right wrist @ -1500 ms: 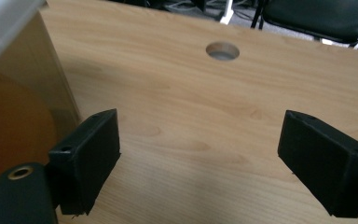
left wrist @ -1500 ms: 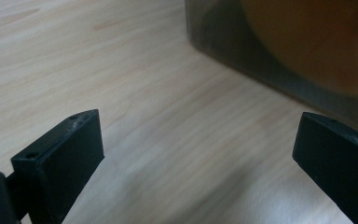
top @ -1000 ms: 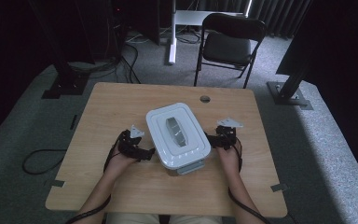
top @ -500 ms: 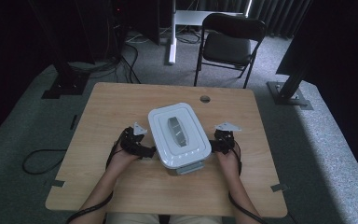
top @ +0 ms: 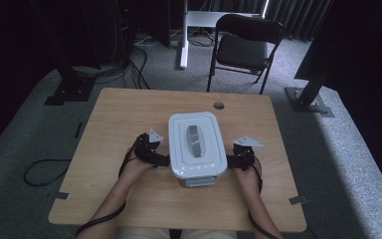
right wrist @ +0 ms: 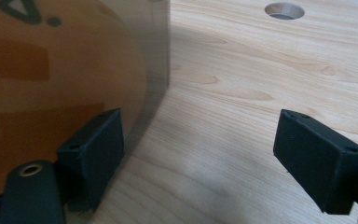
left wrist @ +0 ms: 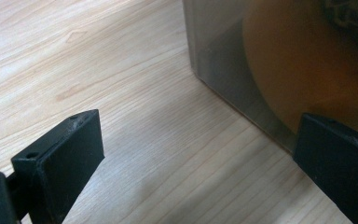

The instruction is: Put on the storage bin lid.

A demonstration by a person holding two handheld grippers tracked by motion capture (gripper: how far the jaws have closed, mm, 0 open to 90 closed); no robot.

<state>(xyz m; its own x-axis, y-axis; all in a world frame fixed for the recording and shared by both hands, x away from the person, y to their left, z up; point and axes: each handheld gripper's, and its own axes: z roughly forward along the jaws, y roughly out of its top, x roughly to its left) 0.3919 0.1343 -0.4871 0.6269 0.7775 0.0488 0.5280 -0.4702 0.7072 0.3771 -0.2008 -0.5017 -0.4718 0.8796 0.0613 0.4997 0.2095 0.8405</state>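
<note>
A person seated at a wooden table [top: 129, 114] sets a handheld gripper on either side of a white lidded container [top: 197, 148], which stands near the table's middle, slightly toward the person's edge.

The left gripper [top: 163, 160] lies at the container's left flank with its jaws spread wide; in the left gripper view one jaw stands over bare wood and the other sits at the container's translucent wall [left wrist: 223, 60], though whether that pad actually touches the wall is hard to tell from so close.

The right gripper [top: 230, 162] rests at the container's right flank, jaws also wide apart and just lately closing a little, with only tabletop between them; in the right gripper view one jaw lies against or just beside the wall [right wrist: 74, 60], the other over bare wood near a round cable hole [right wrist: 284, 10].

Against the frames of a second before, the container has turned slightly, its lid now squarer to the table's edges, while both hands have barely shifted.
</note>
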